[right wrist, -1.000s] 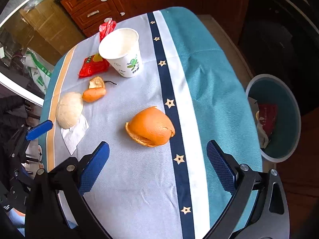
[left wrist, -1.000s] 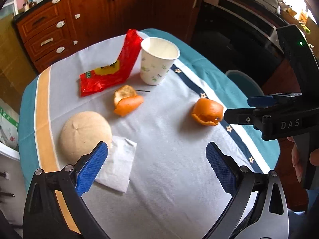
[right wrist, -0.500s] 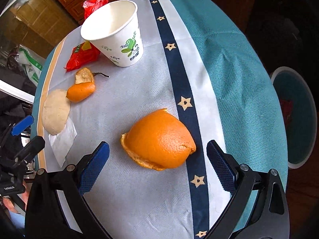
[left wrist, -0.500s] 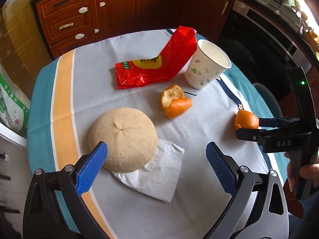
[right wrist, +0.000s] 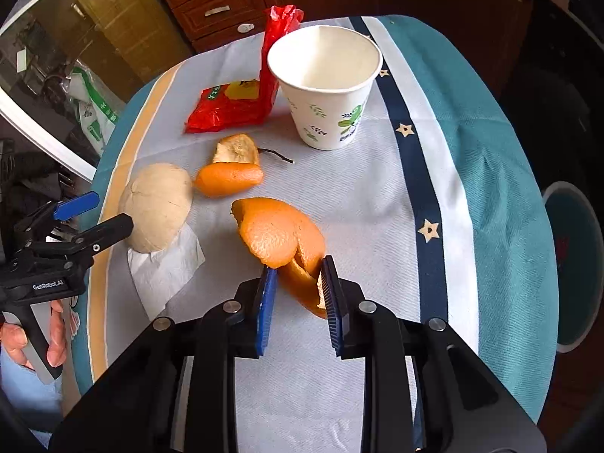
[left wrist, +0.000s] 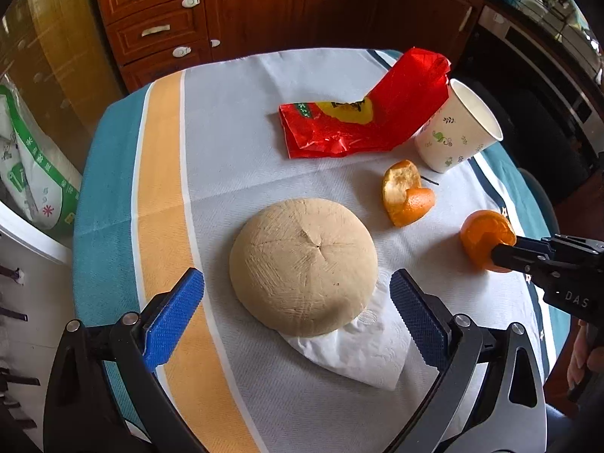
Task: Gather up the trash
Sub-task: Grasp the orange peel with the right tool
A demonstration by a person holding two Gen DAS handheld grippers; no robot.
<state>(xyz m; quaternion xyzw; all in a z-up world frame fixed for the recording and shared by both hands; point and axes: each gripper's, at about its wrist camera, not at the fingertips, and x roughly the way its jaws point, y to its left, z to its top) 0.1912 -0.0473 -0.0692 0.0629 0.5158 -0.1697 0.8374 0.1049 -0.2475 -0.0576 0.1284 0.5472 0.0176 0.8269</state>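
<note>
My right gripper (right wrist: pixel 297 277) is shut on the large orange peel (right wrist: pixel 281 236), squeezed and folded between the blue pads; it also shows in the left wrist view (left wrist: pixel 485 236). My left gripper (left wrist: pixel 296 298) is open, its pads either side of the tan bun (left wrist: pixel 304 264), which lies on a white napkin (left wrist: pixel 362 351). A smaller orange peel (left wrist: pixel 406 198), a red snack wrapper (left wrist: pixel 362 117) and a white paper cup (left wrist: pixel 455 128) lie farther back on the table.
The round table wears a striped cloth (left wrist: pixel 162 173). A teal trash bin (right wrist: pixel 575 264) stands on the floor to the table's right. Wooden drawers (left wrist: pixel 158 34) lie beyond the table. A green-and-white bag (left wrist: pixel 26 173) is at the left.
My right gripper moved in and shut on the large orange peel, crumpling it. My left gripper moved left and closer, now framing the bun.
</note>
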